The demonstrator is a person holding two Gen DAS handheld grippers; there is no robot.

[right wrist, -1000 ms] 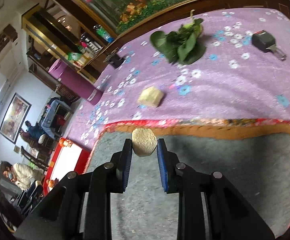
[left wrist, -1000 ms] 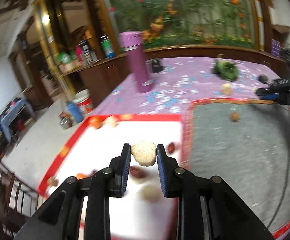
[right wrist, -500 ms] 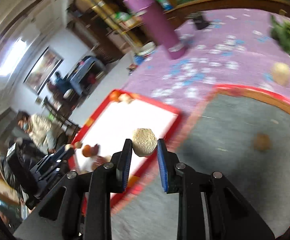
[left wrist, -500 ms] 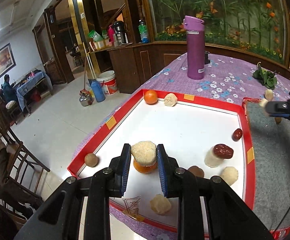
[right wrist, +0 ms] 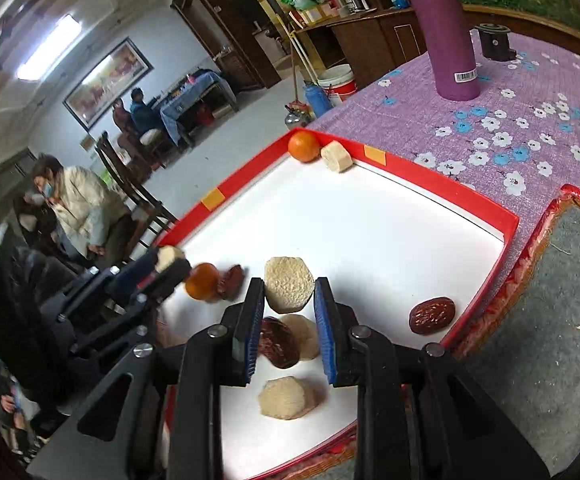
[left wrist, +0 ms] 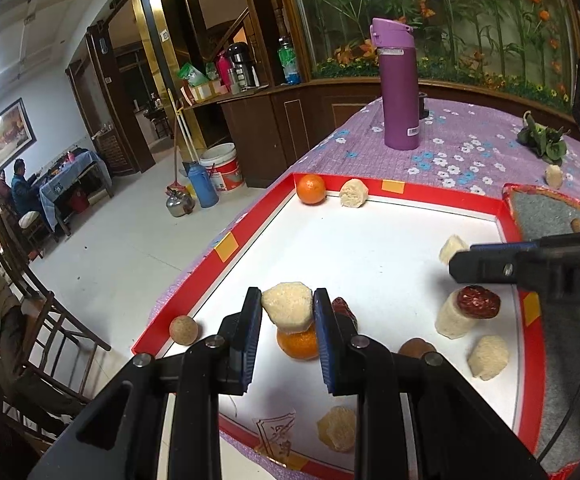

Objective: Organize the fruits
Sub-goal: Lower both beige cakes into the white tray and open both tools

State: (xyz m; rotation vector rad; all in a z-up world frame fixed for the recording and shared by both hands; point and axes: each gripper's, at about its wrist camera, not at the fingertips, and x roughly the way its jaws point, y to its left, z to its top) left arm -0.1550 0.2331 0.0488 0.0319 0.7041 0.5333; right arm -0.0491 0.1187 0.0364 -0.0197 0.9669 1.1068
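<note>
Delivery is what you are doing now: your left gripper [left wrist: 286, 312] is clamping a pale fruit chunk [left wrist: 288, 310] above the orange [left wrist: 298, 344] in the red-rimmed tray [left wrist: 410, 192], and your right gripper [right wrist: 288, 306] is pinching another pale chunk [right wrist: 289, 284] over the same tray. Next, I judge, you are needing bare white floor beneath each before easing the fingers apart.

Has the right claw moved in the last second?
Yes. The right claw, shut on a pale chunk, was over the grey mat a second ago; it has swung left and now hangs over the red-rimmed white tray.
</note>
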